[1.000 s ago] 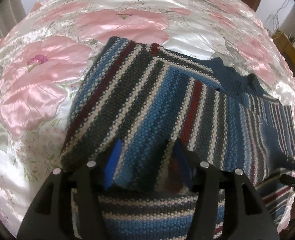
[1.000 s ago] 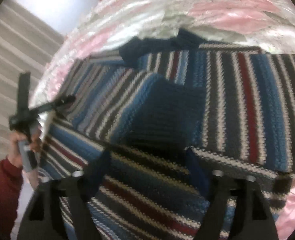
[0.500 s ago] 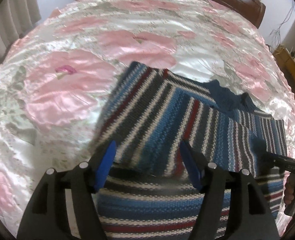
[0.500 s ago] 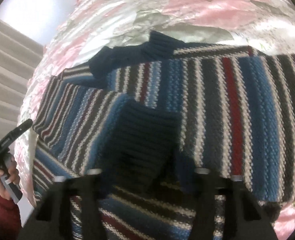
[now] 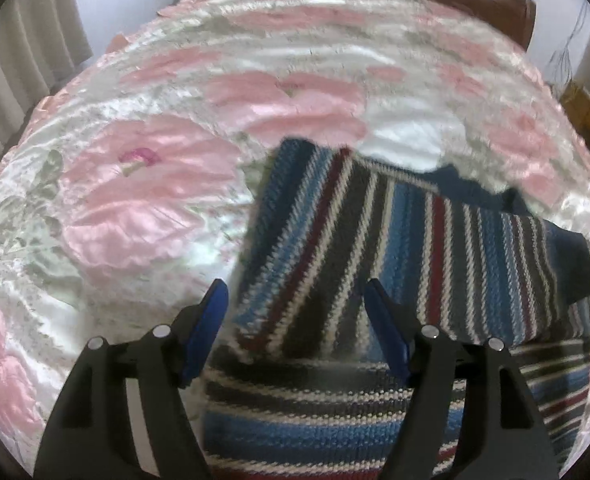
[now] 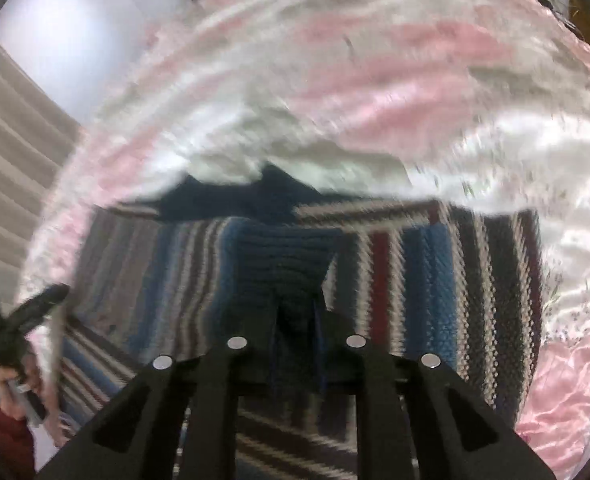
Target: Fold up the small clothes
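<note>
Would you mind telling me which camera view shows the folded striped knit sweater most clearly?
The left wrist view: the striped knit sweater is fairly sharp there, its left edge, folded sleeve and navy collar visible on the pink floral satin bedspread. The right wrist view shows it motion-blurred, partly hidden by the right gripper, whose jaws are shut on a navy cuff.

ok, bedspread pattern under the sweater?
Shiny white satin bedspread with large pink flowers; clearest in the left wrist view. The striped sweater lies on it.

Soft indoor light. The shiny bedspread (image 5: 279,60) glares white. The right wrist picture is smeared with blur. Both pictures bend round, with dark corners.
</note>
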Demonstrator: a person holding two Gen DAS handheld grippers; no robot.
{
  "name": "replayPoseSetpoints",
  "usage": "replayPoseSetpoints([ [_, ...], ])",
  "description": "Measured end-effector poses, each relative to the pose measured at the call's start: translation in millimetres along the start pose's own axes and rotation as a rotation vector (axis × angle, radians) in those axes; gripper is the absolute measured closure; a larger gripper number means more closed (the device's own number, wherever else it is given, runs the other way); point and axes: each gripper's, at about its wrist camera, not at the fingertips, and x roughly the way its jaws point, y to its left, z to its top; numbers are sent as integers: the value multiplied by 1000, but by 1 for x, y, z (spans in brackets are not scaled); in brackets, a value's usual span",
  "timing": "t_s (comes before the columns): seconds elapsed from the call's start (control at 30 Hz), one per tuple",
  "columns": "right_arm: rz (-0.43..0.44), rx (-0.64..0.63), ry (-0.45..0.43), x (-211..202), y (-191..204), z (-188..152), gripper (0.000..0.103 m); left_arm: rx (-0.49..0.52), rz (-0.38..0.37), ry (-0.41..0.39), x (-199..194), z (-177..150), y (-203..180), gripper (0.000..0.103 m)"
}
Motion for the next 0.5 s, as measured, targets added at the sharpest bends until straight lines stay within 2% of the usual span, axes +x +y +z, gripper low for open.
replayPoseSetpoints([
  [0.1,-64,3,56,16,-6,-7,75,31,42,16,10,-5,-6,33],
  [0.13,-53,10,54,14,-8,-10,72,42,45,6,8,-5,-8,33],
  [0.2,-18,34,37,4,-12,-16,58,57,23,-31,-1,-6,-10,33],
  [0.23,-8,43,38,2,-14,-18,57,63,11,-53,-7,-6,-12,33],
  [0.33,29,52,67,7,-15,-21,57,76,-15,-52,-5,-4,-20,30],
  [0.4,-1,45,90,15,-13,-23,66,84,-7,-17,7,-4,-26,30],
  [0.5,-30,34,88,24,-13,-29,69,70,13,52,30,-8,-22,30],
])
